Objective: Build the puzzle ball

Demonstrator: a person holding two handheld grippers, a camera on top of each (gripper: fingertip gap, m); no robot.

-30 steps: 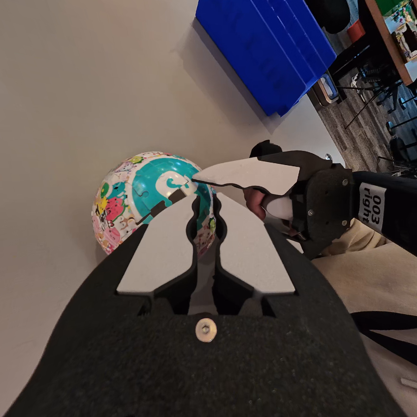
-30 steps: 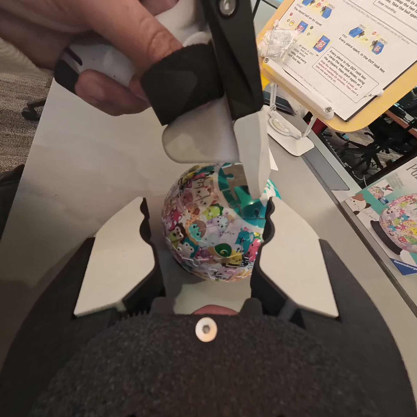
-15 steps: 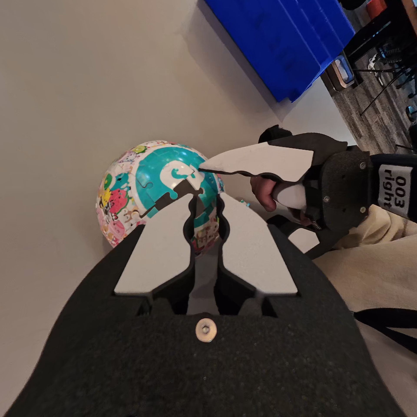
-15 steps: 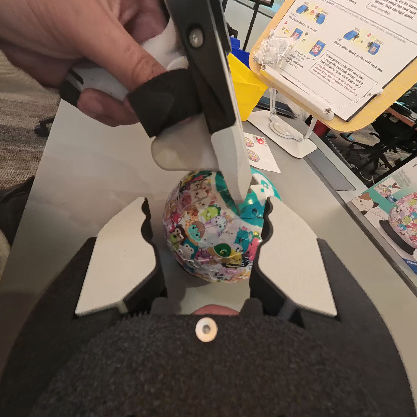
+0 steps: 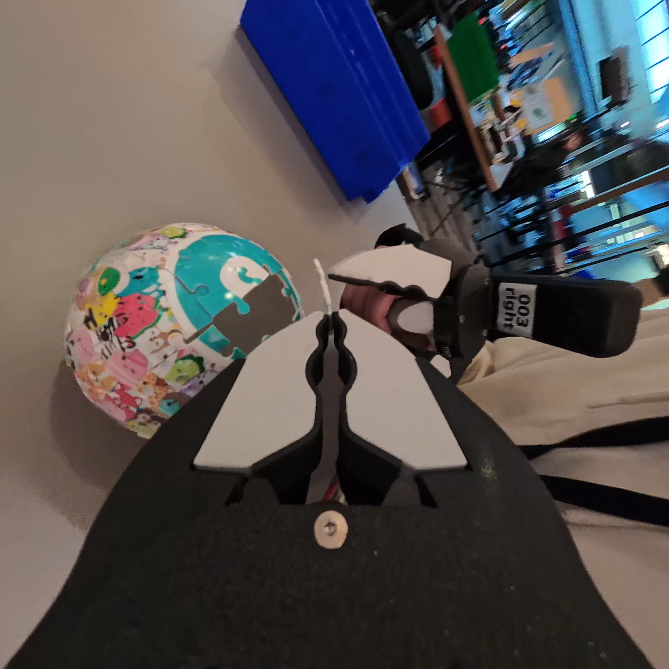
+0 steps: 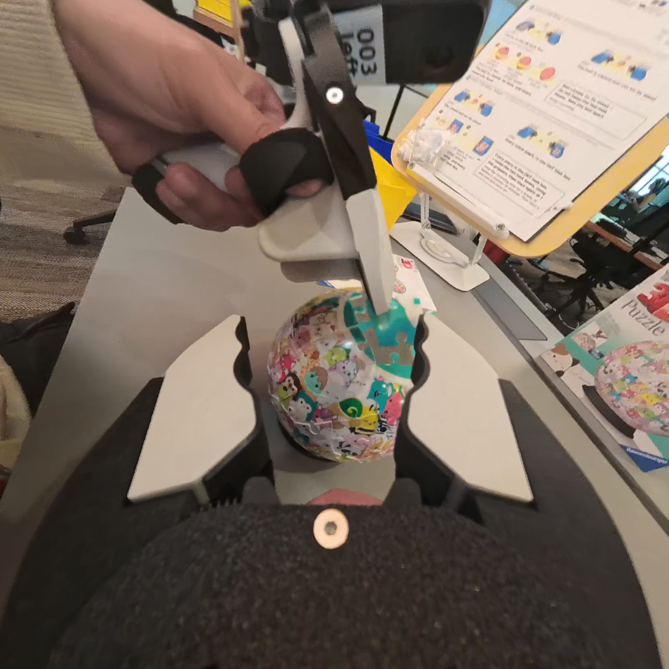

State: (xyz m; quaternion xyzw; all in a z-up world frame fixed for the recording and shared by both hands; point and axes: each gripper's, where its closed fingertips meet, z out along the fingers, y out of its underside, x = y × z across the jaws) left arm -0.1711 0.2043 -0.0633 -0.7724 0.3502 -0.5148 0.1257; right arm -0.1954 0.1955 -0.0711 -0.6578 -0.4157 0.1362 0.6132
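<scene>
— Pale grey worktop (image 5: 108, 144), a blue bin (image 5: 336, 97) at the back, and the puzzle ball (image 5: 181, 325) sitting on the surface, nearly whole. What's left to do?

— One gap (image 5: 264, 315) in the teal cap, dark and jagged. The left tool (image 5: 329, 320) has its fingers pinched almost together on a thin pale piece (image 5: 324, 286), seen edge-on, just beside the ball and not yet in.

— And the other one?

— The right tool (image 6: 330, 322) is spread wide with nothing in it, the ball standing between its fingers. One finger looks to be touching the ball's side, though I can't be sure.

— So how should the piece go in?

— I'd steady the ball with the right tool first, since a round thing will likely roll under a push. Then turn the piece flat to the curve, match its tabs to the outline and press gently. Too much force could pop the neighbouring pieces.

— Do the views differ?

— The left wrist view shows the piece and the pinch; the piece's printed face is hidden. The right wrist view shows the left tool's tip just above the gap, plus an instruction board (image 6: 543, 126) and the puzzle box (image 6: 633, 380).
</scene>
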